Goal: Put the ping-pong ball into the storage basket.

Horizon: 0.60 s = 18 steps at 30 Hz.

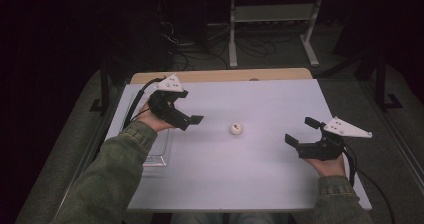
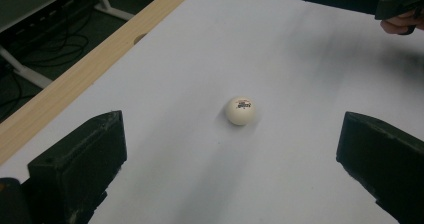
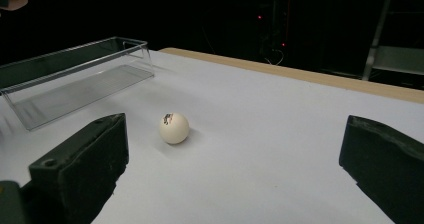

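A: Fingers first. In the left gripper view we see the two black fingers [image 2: 75,169] of the left gripper [image 1: 192,120] spread wide apart, with nothing between them but bare table. The right gripper [image 1: 300,130] is in the same condition: its fingers [image 3: 80,166] stand well apart and hold nothing.

B: Confirmed. Where do we locate the ball?

A: The white ball [image 1: 236,128] rests on the white table [image 1: 260,174], roughly midway between the two grippers and apart from both. It carries a small printed mark on its upper side, visible in both gripper views. No finger touches it.

B: Position of each gripper relative to the ball?

A: In the high view, we read the left gripper near the ball on its left side, held above the table by the left hand [image 1: 150,119]. The right gripper sits farther off on the right side, held by the right hand [image 1: 327,165].

B: Other items on the table?

A: One clear plastic tray [image 3: 75,84], long and open-topped, lies at the left edge of the table under the left forearm, well apart from the ball. It is empty.
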### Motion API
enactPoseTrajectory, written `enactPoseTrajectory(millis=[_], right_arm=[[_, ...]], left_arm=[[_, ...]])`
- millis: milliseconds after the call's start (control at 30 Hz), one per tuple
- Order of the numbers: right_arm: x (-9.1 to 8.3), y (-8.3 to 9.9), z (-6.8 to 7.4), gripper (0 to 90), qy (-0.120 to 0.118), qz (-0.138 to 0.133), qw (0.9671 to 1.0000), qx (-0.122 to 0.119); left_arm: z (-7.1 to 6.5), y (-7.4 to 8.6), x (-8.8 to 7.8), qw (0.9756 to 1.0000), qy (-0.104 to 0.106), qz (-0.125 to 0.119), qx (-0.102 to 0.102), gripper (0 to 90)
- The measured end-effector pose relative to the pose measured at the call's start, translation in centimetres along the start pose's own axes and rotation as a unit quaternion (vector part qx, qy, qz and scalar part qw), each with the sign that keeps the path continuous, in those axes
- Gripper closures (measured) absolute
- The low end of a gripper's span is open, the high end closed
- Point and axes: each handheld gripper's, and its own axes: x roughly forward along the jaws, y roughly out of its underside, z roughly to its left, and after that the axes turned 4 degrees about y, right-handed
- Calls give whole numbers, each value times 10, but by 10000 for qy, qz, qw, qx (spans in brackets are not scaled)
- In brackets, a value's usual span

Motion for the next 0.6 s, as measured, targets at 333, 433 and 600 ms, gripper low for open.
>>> enactPoseTrajectory(millis=[333,433,600], right_arm=[[-1,0,-1,0,15,0,10000,-10],[-1,0,-1,0,23,2,10000,10],[0,1,-1,0,16,15,10000,-13]], left_arm=[[10,-8,14,9999,85,146,-35,0],[12,-10,19,9997,87,230,9,0],[15,-13,25,9995,58,323,35,0]])
